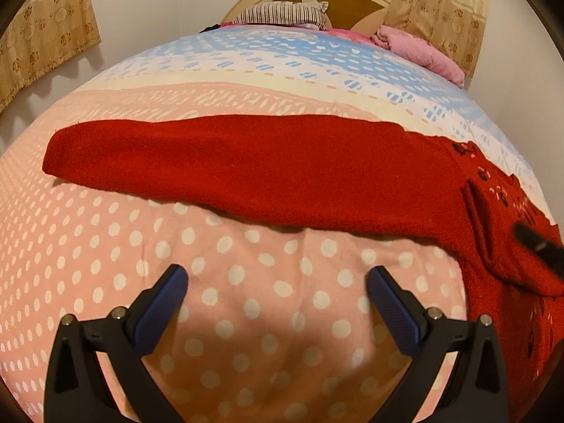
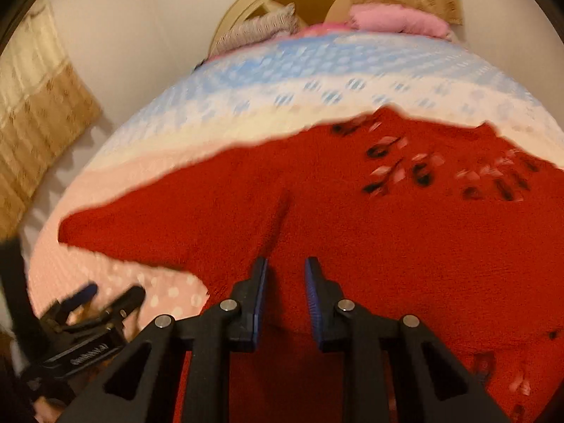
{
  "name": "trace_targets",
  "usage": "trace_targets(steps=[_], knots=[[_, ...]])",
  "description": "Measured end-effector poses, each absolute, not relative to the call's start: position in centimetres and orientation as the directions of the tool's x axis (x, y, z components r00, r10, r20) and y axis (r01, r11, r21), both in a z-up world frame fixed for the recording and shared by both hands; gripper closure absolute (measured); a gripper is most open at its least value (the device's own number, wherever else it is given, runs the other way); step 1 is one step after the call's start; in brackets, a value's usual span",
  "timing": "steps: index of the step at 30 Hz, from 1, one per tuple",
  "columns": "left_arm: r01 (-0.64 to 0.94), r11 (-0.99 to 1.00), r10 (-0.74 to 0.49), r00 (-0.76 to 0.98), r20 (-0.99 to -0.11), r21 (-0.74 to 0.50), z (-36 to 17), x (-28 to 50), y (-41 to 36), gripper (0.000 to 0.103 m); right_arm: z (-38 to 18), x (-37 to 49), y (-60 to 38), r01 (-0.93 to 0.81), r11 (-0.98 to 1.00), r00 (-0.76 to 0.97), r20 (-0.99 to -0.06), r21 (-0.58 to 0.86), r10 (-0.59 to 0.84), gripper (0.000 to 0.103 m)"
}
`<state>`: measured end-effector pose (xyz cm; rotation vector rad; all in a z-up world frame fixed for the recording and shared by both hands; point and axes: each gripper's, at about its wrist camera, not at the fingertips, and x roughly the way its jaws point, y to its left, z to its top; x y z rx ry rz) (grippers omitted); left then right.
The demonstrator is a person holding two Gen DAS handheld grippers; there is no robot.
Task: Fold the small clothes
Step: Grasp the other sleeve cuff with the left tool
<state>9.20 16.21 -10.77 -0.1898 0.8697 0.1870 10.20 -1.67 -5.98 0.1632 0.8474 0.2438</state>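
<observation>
A red knit sweater (image 1: 268, 169) lies on the bed, one sleeve stretched out to the left, its patterned body at the right edge. My left gripper (image 1: 276, 282) is wide open and empty over the dotted pink bedspread (image 1: 105, 246), just in front of the sleeve. In the right wrist view the sweater (image 2: 352, 218) fills the frame. My right gripper (image 2: 285, 268) hovers over the sweater's body with its jaws a narrow gap apart, holding nothing. The left gripper also shows in the right wrist view (image 2: 102, 292) at lower left. The right gripper's tip (image 1: 539, 246) shows at the left view's right edge.
A round wooden headboard (image 1: 352, 3) stands at the far end, with a striped pillow (image 1: 282, 14) and a pink bundle of cloth (image 1: 423, 49). Beige curtains (image 1: 42, 46) hang on both sides. The bed drops off at left toward a white wall.
</observation>
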Motion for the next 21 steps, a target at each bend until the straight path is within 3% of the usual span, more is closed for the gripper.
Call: trace_targets(steps=[5,10,13,16,19,21], knots=[[-0.241,0.968,0.098,0.626,-0.774,-0.073,-10.8,9.2,16.2,0.0,-2.1,8.7,-8.0,0.007,0.996,0.77,-0.636,0.094,0.055,0.081],[-0.243,0.968,0.104,0.623,-0.775,-0.066,-10.8,9.2,16.0,0.0,-3.6,10.5,-19.6,0.292,0.952,0.706,-0.692,0.094,-0.149,0.081],[-0.245,0.968,0.111,0.62,-0.777,-0.058,-10.8,9.3,15.9,0.0,-7.3,11.1,-24.4,0.393,0.909,0.621,-0.769,0.136,-0.153,0.081],[-0.247,0.968,0.116,0.616,-0.779,-0.052,-10.9,9.4,15.9,0.0,-8.6,10.1,-26.4,0.399,0.881,0.669,-0.738,0.256,-0.089,0.081],[-0.247,0.968,0.126,0.609,-0.783,-0.037,-10.9,9.4,15.7,0.0,-8.6,10.7,-25.5,0.406,0.895,0.655,-0.742,0.185,-0.144,0.081],[-0.231,0.97,0.088,0.612,-0.786,-0.071,-10.7,9.0,16.2,0.0,-8.5,11.0,-24.4,0.398,0.909,0.646,-0.742,0.124,-0.181,0.074]])
